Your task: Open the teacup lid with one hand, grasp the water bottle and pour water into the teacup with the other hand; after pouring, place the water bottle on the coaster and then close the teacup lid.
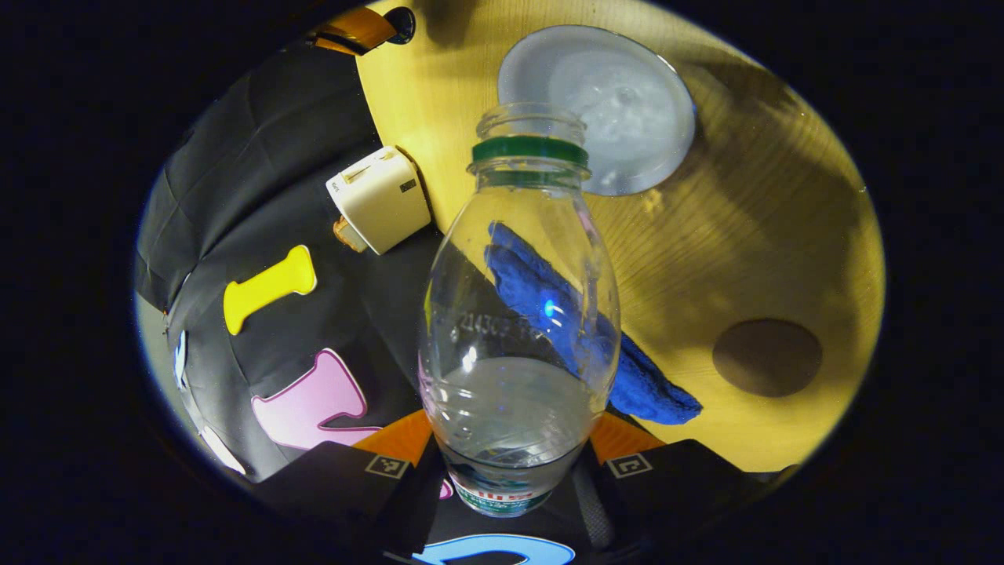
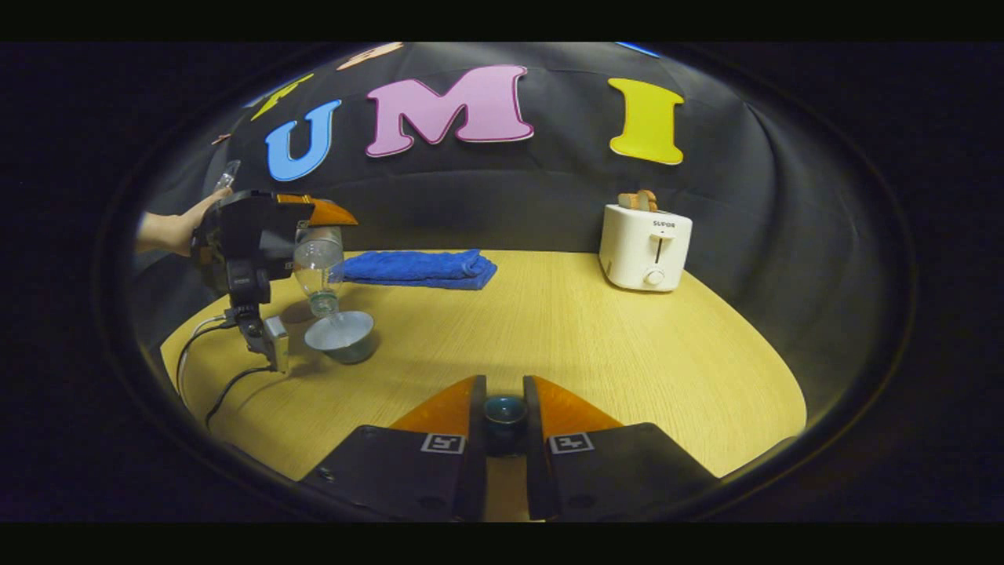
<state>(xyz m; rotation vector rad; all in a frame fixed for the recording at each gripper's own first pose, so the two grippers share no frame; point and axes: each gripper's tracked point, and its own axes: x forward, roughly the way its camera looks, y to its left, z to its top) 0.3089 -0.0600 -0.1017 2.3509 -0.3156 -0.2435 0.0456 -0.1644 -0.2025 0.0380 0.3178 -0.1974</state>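
My left gripper is shut on the base of a clear, capless water bottle with a green neck ring. The bottle tilts neck-down over the open grey teacup, which holds water. The right gripper view shows the same bottle held by the left gripper above the teacup, and what looks like a thin stream runs between them. My right gripper is shut on the dark teal teacup lid, held above the table's near side. A round brown coaster lies on the wood, apart from the cup.
A folded blue towel lies at the table's back. A white toaster holding bread stands at the back right. Cables trail from the left gripper over the table's left edge. A hand holds the left gripper.
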